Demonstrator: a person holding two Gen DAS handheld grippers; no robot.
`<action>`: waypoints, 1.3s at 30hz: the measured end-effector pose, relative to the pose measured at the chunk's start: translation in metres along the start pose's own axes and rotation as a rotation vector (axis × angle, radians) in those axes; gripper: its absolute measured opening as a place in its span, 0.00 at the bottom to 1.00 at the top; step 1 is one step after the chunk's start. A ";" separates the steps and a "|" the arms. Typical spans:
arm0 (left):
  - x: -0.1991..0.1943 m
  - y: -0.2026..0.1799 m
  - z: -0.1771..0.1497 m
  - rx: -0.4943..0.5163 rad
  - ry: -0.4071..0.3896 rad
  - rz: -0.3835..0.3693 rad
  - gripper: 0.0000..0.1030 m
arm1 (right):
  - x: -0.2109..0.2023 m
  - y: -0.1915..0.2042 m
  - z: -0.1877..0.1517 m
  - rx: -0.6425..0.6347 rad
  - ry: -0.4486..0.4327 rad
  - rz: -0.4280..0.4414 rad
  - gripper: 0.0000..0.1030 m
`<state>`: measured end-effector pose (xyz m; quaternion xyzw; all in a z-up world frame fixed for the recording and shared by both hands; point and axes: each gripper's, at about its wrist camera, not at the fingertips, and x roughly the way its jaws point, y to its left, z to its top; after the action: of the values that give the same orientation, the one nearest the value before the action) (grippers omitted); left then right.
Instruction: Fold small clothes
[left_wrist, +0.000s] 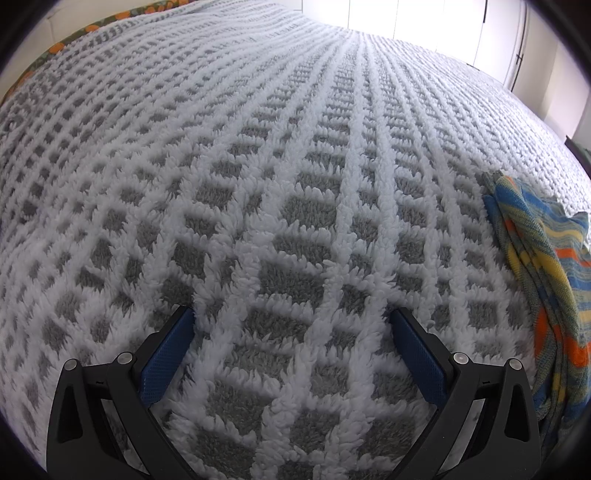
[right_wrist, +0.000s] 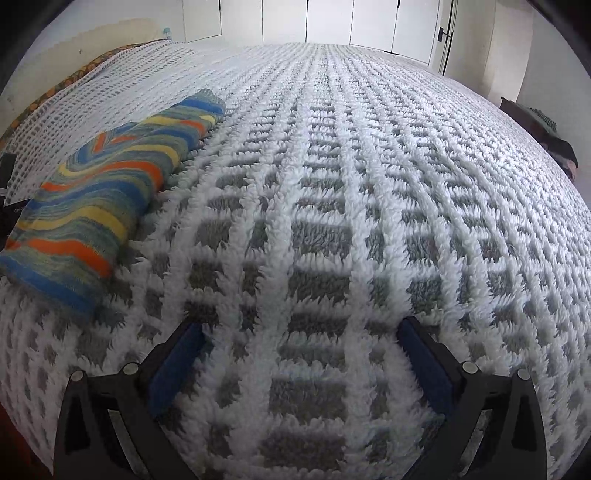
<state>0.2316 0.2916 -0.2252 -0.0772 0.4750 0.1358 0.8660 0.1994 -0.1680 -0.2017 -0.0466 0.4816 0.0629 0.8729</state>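
A small striped garment (right_wrist: 99, 199) in blue, orange, yellow and grey lies folded into a long bundle on the fluffy white-and-grey checked blanket (right_wrist: 317, 206). In the right wrist view it sits at the left, apart from my right gripper (right_wrist: 301, 326), which is open and empty low over the blanket. In the left wrist view the same garment (left_wrist: 543, 273) lies at the right edge, partly cut off. My left gripper (left_wrist: 291, 314) is open too, with only blanket (left_wrist: 258, 184) between its blue pads.
The blanket covers a bed that fills both views. A patterned sheet edge (right_wrist: 74, 75) shows at the far left. White cupboard doors (right_wrist: 332, 22) stand behind the bed. Dark items (right_wrist: 546, 136) lie off the bed's right side.
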 end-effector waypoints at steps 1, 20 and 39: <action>0.000 0.000 0.000 0.000 0.000 0.000 1.00 | 0.000 0.000 0.000 -0.001 0.000 -0.003 1.00; 0.000 0.000 0.000 -0.001 0.000 0.000 1.00 | -0.006 -0.001 -0.003 0.022 -0.058 0.039 1.00; 0.008 -0.001 0.017 -0.009 0.051 -0.002 1.00 | -0.007 -0.005 -0.005 0.033 -0.082 0.092 1.00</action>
<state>0.2497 0.2964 -0.2233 -0.0848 0.4961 0.1350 0.8535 0.1925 -0.1742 -0.1984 -0.0076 0.4480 0.0968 0.8888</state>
